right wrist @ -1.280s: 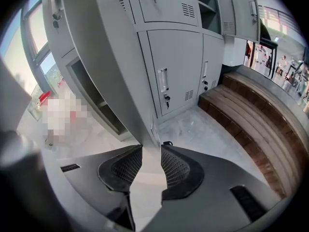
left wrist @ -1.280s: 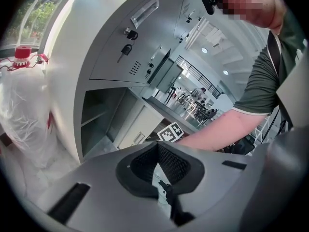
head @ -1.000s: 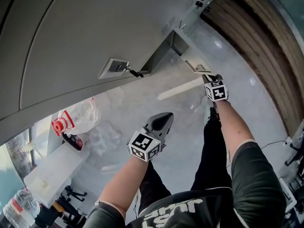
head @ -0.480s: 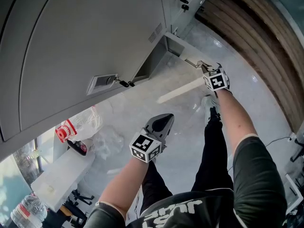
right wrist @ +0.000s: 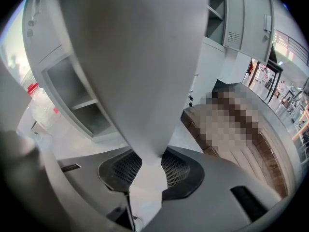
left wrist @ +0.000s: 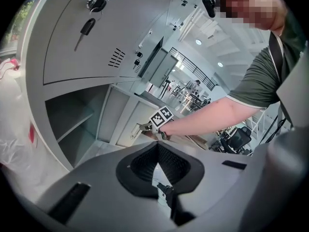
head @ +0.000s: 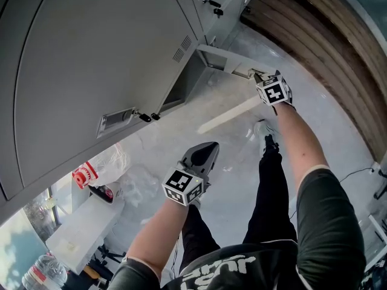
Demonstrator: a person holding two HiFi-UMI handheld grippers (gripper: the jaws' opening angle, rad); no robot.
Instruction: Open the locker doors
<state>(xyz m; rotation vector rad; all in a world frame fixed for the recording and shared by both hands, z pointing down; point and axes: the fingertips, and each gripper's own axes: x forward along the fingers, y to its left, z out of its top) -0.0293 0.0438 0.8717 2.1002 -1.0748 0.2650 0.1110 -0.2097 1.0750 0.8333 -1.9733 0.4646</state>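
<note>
1. Right gripper (head: 259, 77) – out at arm's length, upper right of the head view. Claw is clamped on the free edge of the locker door (head: 225, 59). In your right gripper view the grey door (right wrist: 140, 71) fills the top and narrows down between the two pads (right wrist: 176, 170).
2. Locker door – bottom row, swung out over the floor (head: 230, 162) and seen edge-on from above. From the left gripper view it stands as a pale panel (left wrist: 123, 116) with the right gripper (left wrist: 144, 127) on its edge.
3. Open compartment (head: 184, 83) – just left of the door, interior dark grey. There's 1 shelf inside (left wrist: 72, 124).
4. Left gripper (head: 207, 151) – low, centre of the head view, well apart from the lockers, pointing up-frame over the floor. Claw is together at the tips, nothing in it (left wrist: 157, 146).
5. Upper locker (head: 91, 53) – door closed, with vent slots (head: 181, 47). Key (left wrist: 87, 28) hangs from its lock (left wrist: 96, 5).
6. Misc., lower left of the head view: clear plastic bag (head: 112, 156) with a red-capped item (head: 83, 175), white ledge (head: 78, 225) and water bottle (head: 42, 273).
7. Wood panelling (head: 326, 35) – runs along the upper right.
8. Your shoe (head: 263, 128) – on the floor below the right gripper.
</note>
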